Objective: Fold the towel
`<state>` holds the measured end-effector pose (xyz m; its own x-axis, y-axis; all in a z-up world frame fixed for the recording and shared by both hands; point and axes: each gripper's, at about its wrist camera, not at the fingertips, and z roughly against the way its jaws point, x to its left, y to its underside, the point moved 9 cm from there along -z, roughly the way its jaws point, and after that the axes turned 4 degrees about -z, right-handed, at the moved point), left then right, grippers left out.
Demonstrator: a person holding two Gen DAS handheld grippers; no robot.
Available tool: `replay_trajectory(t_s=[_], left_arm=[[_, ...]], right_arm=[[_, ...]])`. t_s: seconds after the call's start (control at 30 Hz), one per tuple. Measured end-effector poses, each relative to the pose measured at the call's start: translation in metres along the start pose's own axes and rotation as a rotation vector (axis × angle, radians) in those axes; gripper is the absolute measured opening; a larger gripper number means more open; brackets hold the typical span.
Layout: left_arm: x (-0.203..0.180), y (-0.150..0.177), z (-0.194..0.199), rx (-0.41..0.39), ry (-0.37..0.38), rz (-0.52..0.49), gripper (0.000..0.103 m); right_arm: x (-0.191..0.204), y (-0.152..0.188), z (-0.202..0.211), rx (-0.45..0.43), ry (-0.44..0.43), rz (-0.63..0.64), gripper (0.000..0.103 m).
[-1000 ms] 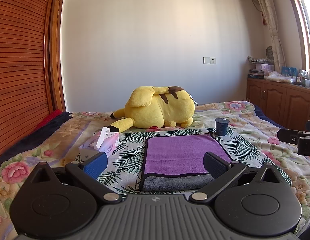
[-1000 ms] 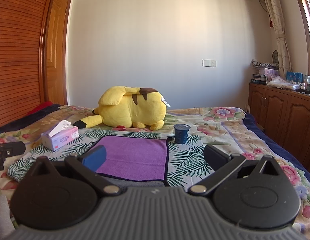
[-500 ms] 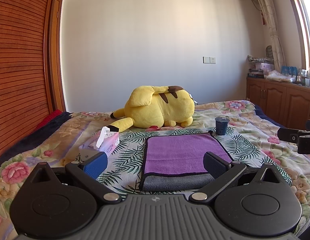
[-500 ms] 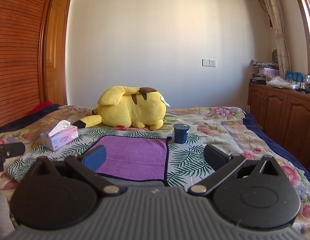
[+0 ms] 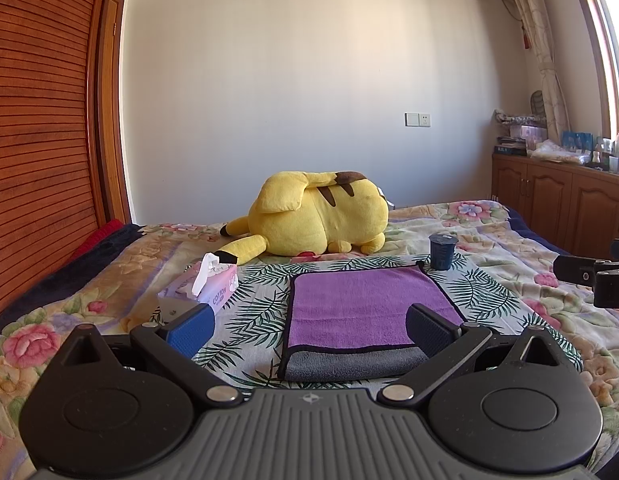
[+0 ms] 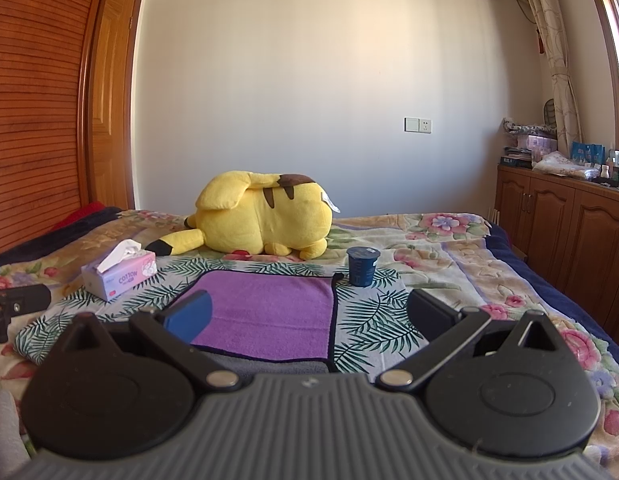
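A purple towel [image 5: 365,308] with a grey underside and black edging lies folded flat on a leaf-print cloth on the bed; its grey layer shows along the near edge. It also shows in the right wrist view [image 6: 269,312]. My left gripper [image 5: 309,330] is open and empty, hovering just before the towel's near edge. My right gripper [image 6: 307,316] is open and empty, over the towel's near right corner. The right gripper's body shows at the right edge of the left wrist view [image 5: 597,276].
A yellow plush toy [image 5: 317,216] lies behind the towel. A dark blue cup [image 5: 441,252] stands at the towel's far right corner. A tissue box [image 5: 205,288] sits to the left. Wooden cabinets [image 6: 569,232] line the right wall, a wooden wardrobe [image 5: 37,140] the left.
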<state>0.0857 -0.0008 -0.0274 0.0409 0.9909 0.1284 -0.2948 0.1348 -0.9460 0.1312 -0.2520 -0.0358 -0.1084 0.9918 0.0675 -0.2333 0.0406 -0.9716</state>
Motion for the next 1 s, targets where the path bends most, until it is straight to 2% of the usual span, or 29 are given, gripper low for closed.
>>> replay_trajectory(t_s=[1.0], left_arm=[[0.0024, 0.0028, -0.0025, 0.022, 0.008, -0.01, 0.087]], right_arm=[[0.0001, -0.0022, 0.0024, 0.005, -0.001, 0.001, 0.103]])
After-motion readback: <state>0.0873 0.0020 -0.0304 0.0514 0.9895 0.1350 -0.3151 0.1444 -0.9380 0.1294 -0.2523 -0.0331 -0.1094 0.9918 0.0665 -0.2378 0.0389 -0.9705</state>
